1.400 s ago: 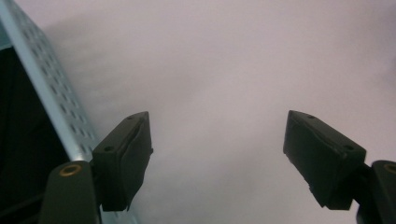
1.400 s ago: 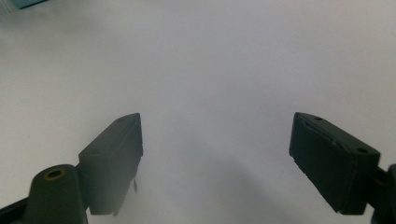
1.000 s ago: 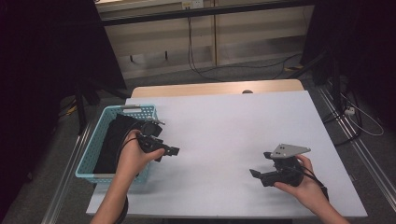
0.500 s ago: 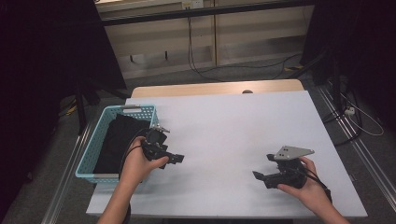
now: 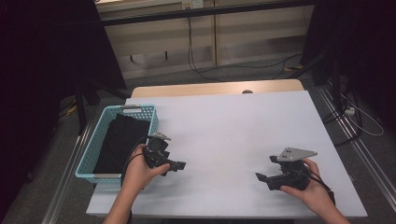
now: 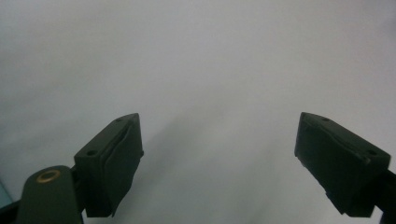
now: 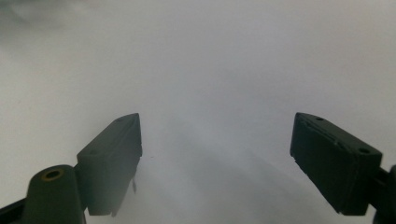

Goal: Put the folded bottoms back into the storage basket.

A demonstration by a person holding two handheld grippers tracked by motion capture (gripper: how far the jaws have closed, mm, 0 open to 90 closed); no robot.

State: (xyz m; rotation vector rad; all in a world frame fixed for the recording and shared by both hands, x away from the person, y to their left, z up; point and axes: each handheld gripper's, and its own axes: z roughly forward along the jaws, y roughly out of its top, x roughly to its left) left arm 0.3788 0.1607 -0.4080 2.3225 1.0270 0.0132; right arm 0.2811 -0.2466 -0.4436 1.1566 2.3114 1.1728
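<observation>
We see the left gripper [image 5: 180, 165] low over the white table [image 5: 233, 135], just beside the right wall of the blue basket [image 5: 88, 154], which stands at the left edge of the table. In the basket lies a black cloth [image 5: 116, 142]; it fills most of the inside and touches neither gripper. The jaws of the left gripper have just been opening, and in the left gripper view [image 6: 219, 158] they stand wide apart with nothing between them, over the bare white surface. The right gripper [image 5: 261, 178] is held near the front right corner of the table, close to the front edge, with its jaws pointing towards the left. In the right gripper view [image 7: 217, 158] its jaws are also wide apart and hold nothing. Between the two grippers the white surface is free, and the whole far half of the table is bare up to the wooden strip [image 5: 215, 88] at its back edge. The right edge of the table is well apart from the right hand [image 5: 310, 184].
</observation>
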